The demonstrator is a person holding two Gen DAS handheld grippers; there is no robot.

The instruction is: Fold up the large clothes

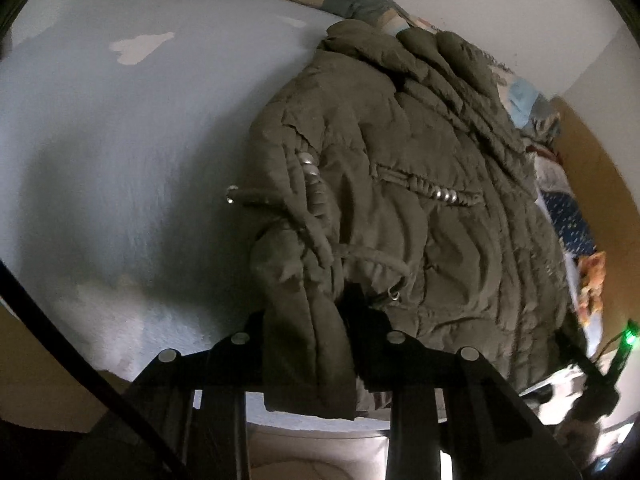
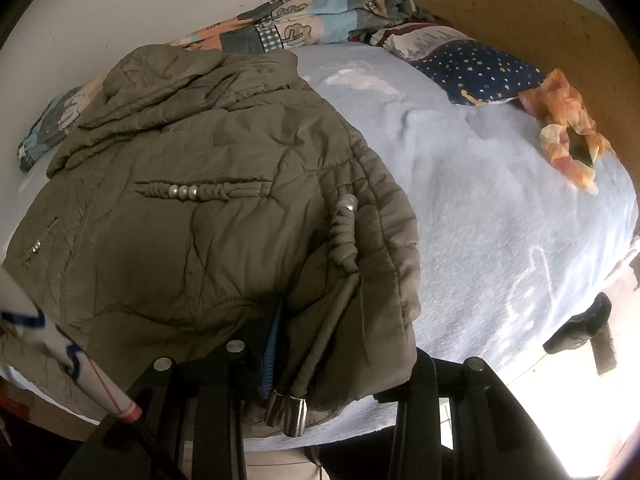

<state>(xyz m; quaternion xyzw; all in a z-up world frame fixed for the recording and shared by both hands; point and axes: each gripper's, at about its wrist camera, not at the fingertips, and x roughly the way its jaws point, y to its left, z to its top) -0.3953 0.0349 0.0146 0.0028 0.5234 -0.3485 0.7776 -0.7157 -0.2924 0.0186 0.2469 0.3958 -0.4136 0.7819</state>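
Observation:
An olive-green padded jacket (image 1: 400, 200) lies spread on a bed covered with a light blue sheet (image 1: 120, 160). My left gripper (image 1: 316, 336) is shut on a fold of the jacket's near edge, which bunches between the fingers and hangs down over them. In the right wrist view the jacket (image 2: 192, 184) fills the left half. My right gripper (image 2: 332, 356) is shut on its near corner. Two drawstrings with metal tips (image 2: 288, 408) dangle from that corner between the fingers. The fabric hides both grippers' pads.
A patterned quilt (image 2: 304, 20) lies bunched along the wall behind the jacket. A star-print pillow (image 2: 476, 72) and an orange cloth (image 2: 568, 120) sit by the wooden headboard (image 2: 520, 12). Bare blue sheet (image 2: 500, 200) stretches right of the jacket. A dark item (image 2: 580, 328) hangs at the bed's edge.

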